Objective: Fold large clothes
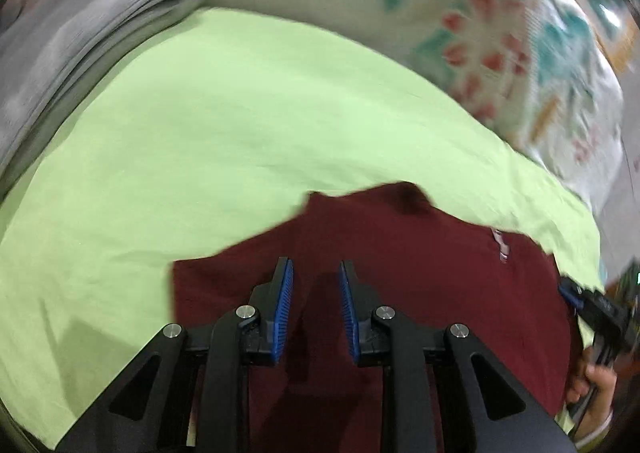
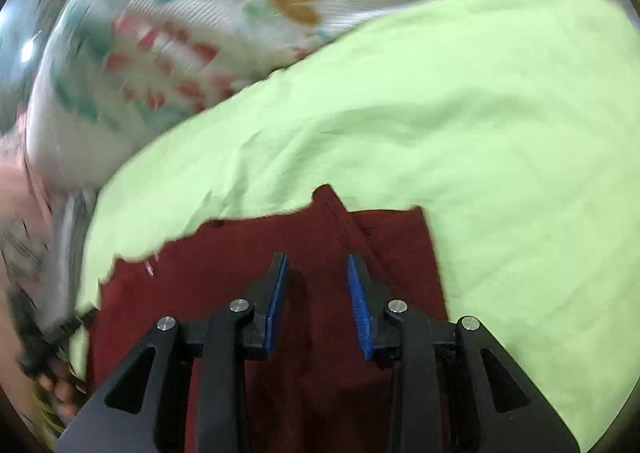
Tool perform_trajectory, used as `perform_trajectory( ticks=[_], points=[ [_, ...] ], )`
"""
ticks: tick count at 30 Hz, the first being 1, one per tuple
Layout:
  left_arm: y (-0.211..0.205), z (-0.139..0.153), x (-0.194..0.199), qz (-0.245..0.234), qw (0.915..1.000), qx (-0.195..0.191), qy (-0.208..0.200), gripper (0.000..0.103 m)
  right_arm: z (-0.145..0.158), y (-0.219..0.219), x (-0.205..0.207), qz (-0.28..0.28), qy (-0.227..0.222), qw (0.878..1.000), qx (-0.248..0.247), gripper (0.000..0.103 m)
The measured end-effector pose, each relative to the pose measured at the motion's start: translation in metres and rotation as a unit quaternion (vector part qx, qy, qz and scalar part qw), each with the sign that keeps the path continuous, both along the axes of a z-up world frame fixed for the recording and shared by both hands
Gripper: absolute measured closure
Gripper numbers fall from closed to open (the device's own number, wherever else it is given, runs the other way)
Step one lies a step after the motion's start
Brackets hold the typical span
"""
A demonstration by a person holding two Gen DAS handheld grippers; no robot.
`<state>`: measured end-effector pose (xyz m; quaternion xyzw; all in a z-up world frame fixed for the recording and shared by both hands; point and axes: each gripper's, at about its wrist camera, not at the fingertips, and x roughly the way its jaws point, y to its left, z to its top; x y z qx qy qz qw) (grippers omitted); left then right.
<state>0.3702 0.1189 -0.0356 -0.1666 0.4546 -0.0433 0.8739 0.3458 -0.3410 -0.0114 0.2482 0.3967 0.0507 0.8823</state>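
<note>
A dark red garment (image 1: 420, 273) lies folded on a light green sheet (image 1: 240, 133), with a small white label near its right edge. My left gripper (image 1: 316, 265) hovers over its near left part, blue pads apart, nothing between them. In the right wrist view the same garment (image 2: 224, 261) lies below my right gripper (image 2: 316, 259), which is also open and holds nothing. A seam runs diagonally across the cloth just beyond its fingers. Both views are motion-blurred.
A stack of folded grey cloth (image 1: 80, 45) sits at the far left. A white floral bedspread (image 1: 500, 33) (image 2: 180, 33) lies beyond the green sheet (image 2: 480, 133). A person's hand (image 1: 596, 377) holds a black handle at the right edge.
</note>
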Motion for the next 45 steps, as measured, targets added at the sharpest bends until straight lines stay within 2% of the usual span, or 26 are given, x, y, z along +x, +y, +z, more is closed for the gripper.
perform_trajectory(
  ticks=[1,3,6,11,13,15,17,18,19,21,23,25,28,32,34,37,41,44,45],
  points=[
    [0.009,-0.003,-0.003,0.013,0.9998,-0.014,0.004,0.079,-0.002,-0.005,-0.004,-0.003,-0.002,1.0,0.018,0.071],
    [0.019,-0.003,-0.018,0.025,0.999,-0.036,0.001,0.079,0.004,-0.006,-0.019,-0.003,-0.014,1.0,0.012,0.071],
    [0.019,0.004,-0.05,0.024,0.9985,-0.048,-0.011,0.079,0.012,0.003,-0.043,0.015,-0.033,0.999,0.014,0.071],
    [-0.006,0.018,-0.121,-0.03,0.9949,-0.089,-0.037,0.076,0.016,0.046,-0.09,0.101,-0.049,0.993,0.021,0.068],
    [-0.024,0.016,-0.142,-0.067,0.9937,-0.082,-0.036,0.073,0.011,0.063,-0.103,0.135,-0.045,0.989,0.024,0.067],
    [-0.039,0.009,-0.152,-0.089,0.9939,-0.06,-0.027,0.071,0.004,0.077,-0.112,0.165,-0.035,0.986,0.017,0.067],
    [-0.04,-0.007,-0.159,-0.085,0.9963,-0.016,0.0,0.072,-0.007,0.082,-0.119,0.165,-0.014,0.986,-0.02,0.067],
    [-0.035,-0.015,-0.163,-0.08,0.9966,-0.003,0.017,0.08,-0.019,0.08,-0.119,0.155,0.015,0.987,-0.041,0.067],
    [-0.028,-0.019,-0.167,-0.08,0.9965,-0.014,0.018,0.083,-0.025,0.075,-0.122,0.153,0.027,0.987,-0.038,0.069],
    [-0.013,-0.019,-0.175,-0.074,0.9959,-0.048,0.017,0.084,-0.025,0.067,-0.128,0.146,0.02,0.989,-0.02,0.07],
    [-0.005,-0.019,-0.181,-0.069,0.9955,-0.063,0.018,0.084,-0.016,0.07,-0.131,0.135,0.019,0.99,-0.037,0.068],
    [-0.002,-0.019,-0.188,-0.063,0.996,-0.06,0.019,0.084,-0.002,0.08,-0.138,0.132,-0.005,0.99,-0.047,0.068],
    [0.0,-0.02,-0.193,-0.056,0.9963,-0.063,0.018,0.084,0.012,0.104,-0.138,0.162,-0.039,0.986,-0.022,0.068],
    [0.003,-0.019,-0.191,-0.05,0.9963,-0.066,0.022,0.084,0.015,0.138,-0.132,0.195,-0.053,0.979,-0.023,0.068],
    [0.007,-0.018,-0.192,-0.048,0.996,-0.071,0.025,0.084,0.006,0.152,-0.125,0.21,-0.035,0.977,-0.023,0.068],
    [0.015,-0.02,-0.195,-0.036,0.9954,-0.082,0.034,0.083,-0.027,0.161,-0.118,0.211,0.03,0.976,-0.035,0.068],
    [0.025,-0.025,-0.207,-0.011,0.9924,-0.115,0.043,0.071,-0.038,0.142,-0.123,0.197,0.024,0.98,0.024,0.07],
    [0.029,-0.027,-0.214,0.007,0.9868,-0.157,0.037,0.05,-0.03,0.139,-0.127,0.186,0.018,0.982,0.037,0.068],
    [0.029,-0.027,-0.215,0.011,0.985,-0.169,0.034,0.04,-0.025,0.14,-0.129,0.182,0.012,0.982,0.038,0.068]
  ],
)
